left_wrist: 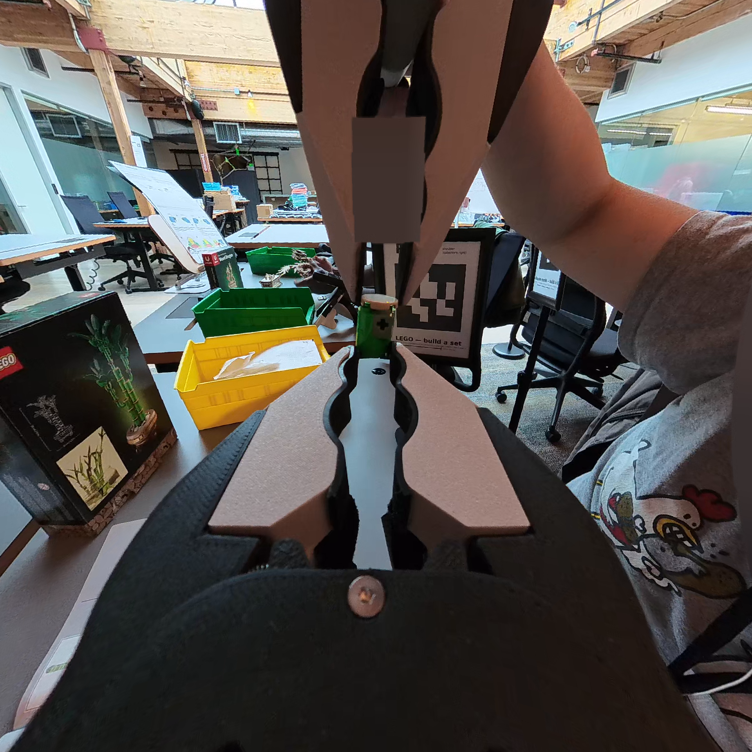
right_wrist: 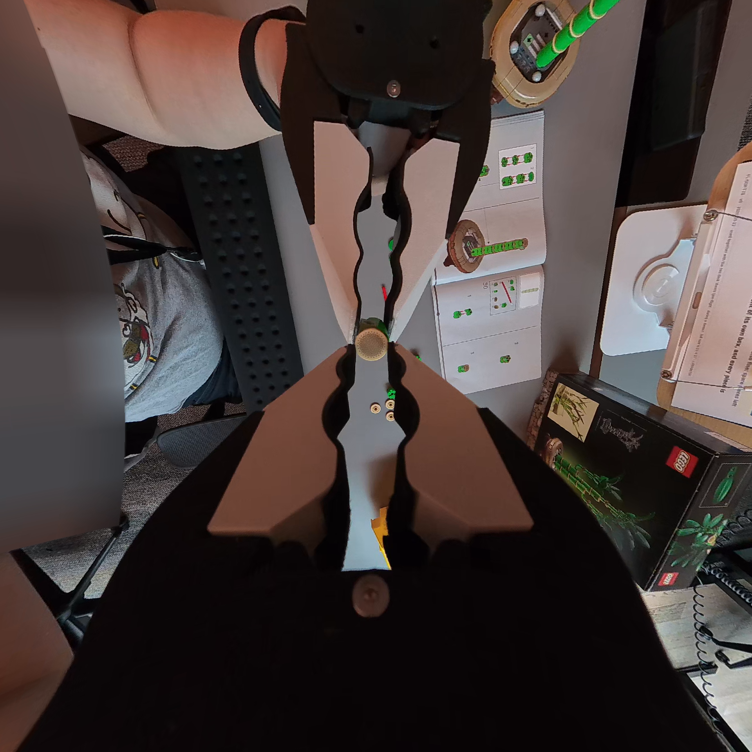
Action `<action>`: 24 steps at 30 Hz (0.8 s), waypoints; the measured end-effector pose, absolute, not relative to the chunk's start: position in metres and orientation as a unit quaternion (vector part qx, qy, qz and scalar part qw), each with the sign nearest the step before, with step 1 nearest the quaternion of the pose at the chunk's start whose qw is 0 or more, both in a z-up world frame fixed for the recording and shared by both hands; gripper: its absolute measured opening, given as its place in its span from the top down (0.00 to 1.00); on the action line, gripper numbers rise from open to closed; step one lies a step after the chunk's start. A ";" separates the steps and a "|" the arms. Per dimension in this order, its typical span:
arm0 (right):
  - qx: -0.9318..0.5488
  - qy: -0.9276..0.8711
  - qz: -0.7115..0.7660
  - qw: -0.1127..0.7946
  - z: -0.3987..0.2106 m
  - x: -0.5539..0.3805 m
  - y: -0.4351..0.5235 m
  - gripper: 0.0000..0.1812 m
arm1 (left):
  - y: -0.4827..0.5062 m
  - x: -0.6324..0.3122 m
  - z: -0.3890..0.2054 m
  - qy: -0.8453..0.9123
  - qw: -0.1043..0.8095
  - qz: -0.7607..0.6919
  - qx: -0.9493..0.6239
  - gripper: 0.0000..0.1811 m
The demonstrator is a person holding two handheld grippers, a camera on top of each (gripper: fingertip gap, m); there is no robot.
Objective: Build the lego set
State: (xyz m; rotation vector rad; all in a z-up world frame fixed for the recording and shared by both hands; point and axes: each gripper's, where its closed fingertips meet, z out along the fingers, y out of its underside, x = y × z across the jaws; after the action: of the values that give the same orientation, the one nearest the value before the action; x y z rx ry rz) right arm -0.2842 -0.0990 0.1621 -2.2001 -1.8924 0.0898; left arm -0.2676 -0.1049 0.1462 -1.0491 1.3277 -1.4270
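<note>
Green lego piece [left_wrist: 374,331] with tan cap is being gripped by left gripper [left_wrist: 373,350] below it and right gripper [left_wrist: 380,299] above it.

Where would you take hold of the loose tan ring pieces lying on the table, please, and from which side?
Each tan ring lies flat on the grey table, so I would bring the tongs down from straight above and pinch across its outer rim. They sit close together, so the one lying apart, on the left in the right wrist view, looks easiest first.

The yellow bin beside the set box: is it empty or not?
Not empty. In the left wrist view the yellow bin holds crumpled white paper or bags; whether loose bricks lie underneath cannot be told.
</note>
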 end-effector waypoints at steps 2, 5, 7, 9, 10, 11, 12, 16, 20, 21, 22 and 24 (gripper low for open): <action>-0.753 -0.647 0.031 0.119 0.162 -0.284 -0.099 0.92 | -0.105 -0.268 0.146 0.536 0.447 -0.578 -0.424 0.93; -0.754 -0.646 0.028 0.119 0.162 -0.284 -0.098 0.91 | -0.104 -0.268 0.146 0.535 0.446 -0.579 -0.424 0.92; -0.753 -0.647 0.027 0.120 0.161 -0.284 -0.098 0.91 | -0.105 -0.268 0.146 0.534 0.445 -0.581 -0.423 0.92; -0.753 -0.646 0.027 0.121 0.161 -0.284 -0.097 0.91 | -0.105 -0.267 0.146 0.535 0.445 -0.581 -0.423 0.92; -0.753 -0.646 0.026 0.121 0.161 -0.284 -0.097 0.91 | -0.105 -0.267 0.146 0.535 0.444 -0.581 -0.423 0.92; -0.753 -0.646 0.026 0.122 0.161 -0.283 -0.097 0.91 | -0.105 -0.267 0.146 0.535 0.444 -0.581 -0.423 0.92; -0.753 -0.646 0.027 0.122 0.161 -0.283 -0.097 0.91 | -0.105 -0.267 0.146 0.535 0.444 -0.581 -0.423 0.92; -0.753 -0.646 0.027 0.119 0.159 -0.282 -0.097 0.91 | -0.104 -0.267 0.146 0.534 0.444 -0.582 -0.423 0.92; -0.752 -0.647 0.029 0.122 0.160 -0.282 -0.098 0.90 | -0.104 -0.267 0.146 0.532 0.443 -0.584 -0.424 0.92; -0.752 -0.646 0.030 0.124 0.161 -0.282 -0.097 0.90 | -0.104 -0.267 0.146 0.532 0.443 -0.584 -0.424 0.92; -0.752 -0.646 0.030 0.126 0.162 -0.282 -0.097 0.90 | -0.104 -0.267 0.146 0.533 0.442 -0.584 -0.424 0.92; -0.753 -0.645 0.028 0.128 0.162 -0.281 -0.096 0.89 | -0.104 -0.267 0.145 0.533 0.442 -0.584 -0.424 0.92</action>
State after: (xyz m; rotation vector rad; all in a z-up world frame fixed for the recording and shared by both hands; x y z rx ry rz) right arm -0.2812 -0.0964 0.1624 -2.1901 -1.8770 0.0826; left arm -0.2665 -0.1040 0.1452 -1.0525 1.3234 -1.4482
